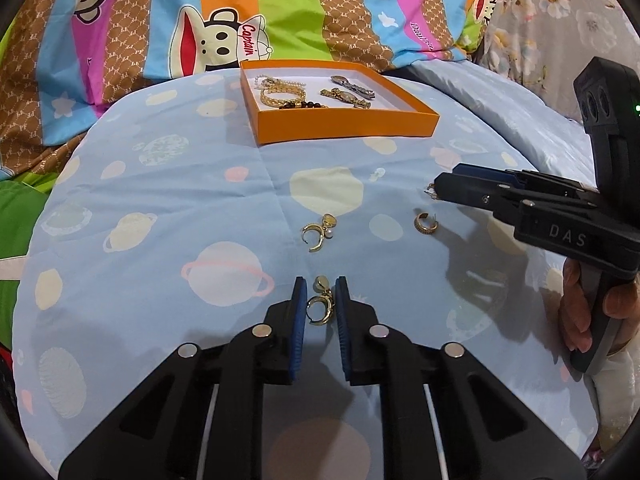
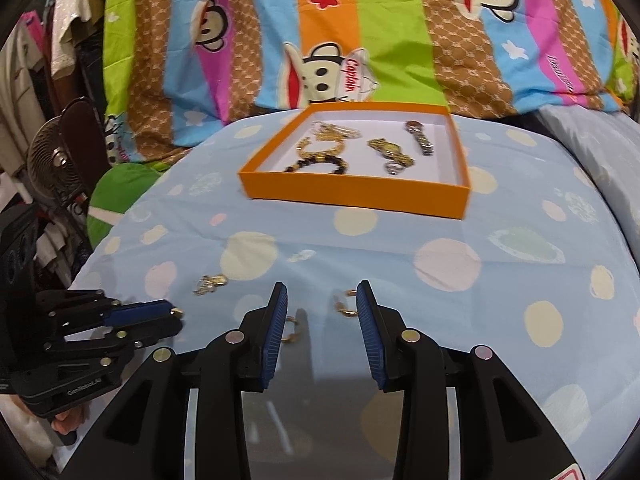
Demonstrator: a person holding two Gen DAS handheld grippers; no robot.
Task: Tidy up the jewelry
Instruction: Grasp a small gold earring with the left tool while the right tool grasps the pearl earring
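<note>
Planet-print bedspread (image 1: pixel 168 168) | left tongs (image 1: pixel 321 292) low, spread astride gold earring (image 1: pixel 320 306) | right tongs (image 2: pixel 322 300) low, spread

orange box (image 1: pixel 340 130) | light-blue planet-print sheet (image 1: pixel 180 184) | striped monkey-print blanket (image 1: pixel 280 12) | gold earrings (image 1: pixel 319 232)

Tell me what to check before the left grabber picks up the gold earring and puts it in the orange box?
1. Earring sits between the left gripper's fingers: ok.
2. Fingers squeezing the earring: not ok, gaps show on both sides.
3. Orange box open on top: ok.
4. Free white floor in the box, near its front: ok.
5. Right gripper off the path to the box: ok, it is over to the right, by a gold hoop.
6. Earring free of the bedsheet: cannot tell.
</note>
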